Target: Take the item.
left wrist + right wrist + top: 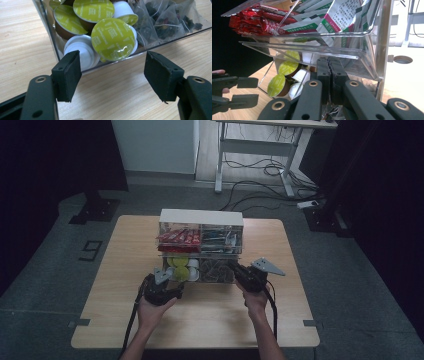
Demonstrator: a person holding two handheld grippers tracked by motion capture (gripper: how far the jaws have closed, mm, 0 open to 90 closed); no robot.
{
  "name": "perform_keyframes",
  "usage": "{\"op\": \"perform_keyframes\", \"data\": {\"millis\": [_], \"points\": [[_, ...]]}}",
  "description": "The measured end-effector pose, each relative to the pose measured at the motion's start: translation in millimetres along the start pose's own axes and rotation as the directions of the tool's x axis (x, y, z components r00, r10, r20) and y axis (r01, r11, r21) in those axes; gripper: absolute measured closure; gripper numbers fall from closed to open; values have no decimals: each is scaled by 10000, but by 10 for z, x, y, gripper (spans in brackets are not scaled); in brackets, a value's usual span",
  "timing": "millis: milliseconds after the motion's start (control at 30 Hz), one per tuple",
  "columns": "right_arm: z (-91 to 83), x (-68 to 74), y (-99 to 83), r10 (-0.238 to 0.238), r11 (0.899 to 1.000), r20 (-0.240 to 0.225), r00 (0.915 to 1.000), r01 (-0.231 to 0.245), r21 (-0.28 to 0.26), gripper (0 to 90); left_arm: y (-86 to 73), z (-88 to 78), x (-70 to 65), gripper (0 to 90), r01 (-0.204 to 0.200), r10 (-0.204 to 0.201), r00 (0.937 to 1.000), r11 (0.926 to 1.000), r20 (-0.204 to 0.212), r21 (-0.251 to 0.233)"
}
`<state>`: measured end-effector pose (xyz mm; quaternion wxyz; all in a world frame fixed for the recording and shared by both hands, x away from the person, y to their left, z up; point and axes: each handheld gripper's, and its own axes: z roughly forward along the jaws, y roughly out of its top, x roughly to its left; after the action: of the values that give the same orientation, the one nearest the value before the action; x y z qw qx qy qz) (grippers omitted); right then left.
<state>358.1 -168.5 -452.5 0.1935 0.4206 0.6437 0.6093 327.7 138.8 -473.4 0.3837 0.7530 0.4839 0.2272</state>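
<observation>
A clear two-tier organizer point(201, 218) stands mid-table. In its lower tray, green-lidded coffee capsules point(113, 38) lie on the left and clear tea bags point(160, 22) on the right. My left gripper point(113, 75) is open, its pads just in front of the tray's front wall, level with the capsules, with nothing between them. In the high view the left gripper point(170, 279) sits at the tray's left front. My right gripper point(329, 62) is shut, jaws pressed together under the upper tier's edge at the tea bag side point(240, 271); I see nothing between them.
The upper tier holds red sachets point(254, 21) on the left and green-and-white sachets point(342, 17) on the right. The wooden table point(210, 320) is bare in front of the organizer. A desk frame point(255, 150) and floor cables point(260, 190) lie beyond the table.
</observation>
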Motion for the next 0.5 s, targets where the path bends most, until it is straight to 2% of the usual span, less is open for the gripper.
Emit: {"op": "perform_keyframes", "data": {"millis": [267, 500], "points": [[-3, 1, 0, -25, 10000, 30, 10000, 25, -32, 872, 66, 79, -18, 293, -214, 213, 9996, 9998, -193, -55], [-4, 1, -1, 8, 10000, 23, 10000, -8, -39, 872, 81, 170, -5, 268, -142, 142, 9994, 9999, -317, 4]]}}
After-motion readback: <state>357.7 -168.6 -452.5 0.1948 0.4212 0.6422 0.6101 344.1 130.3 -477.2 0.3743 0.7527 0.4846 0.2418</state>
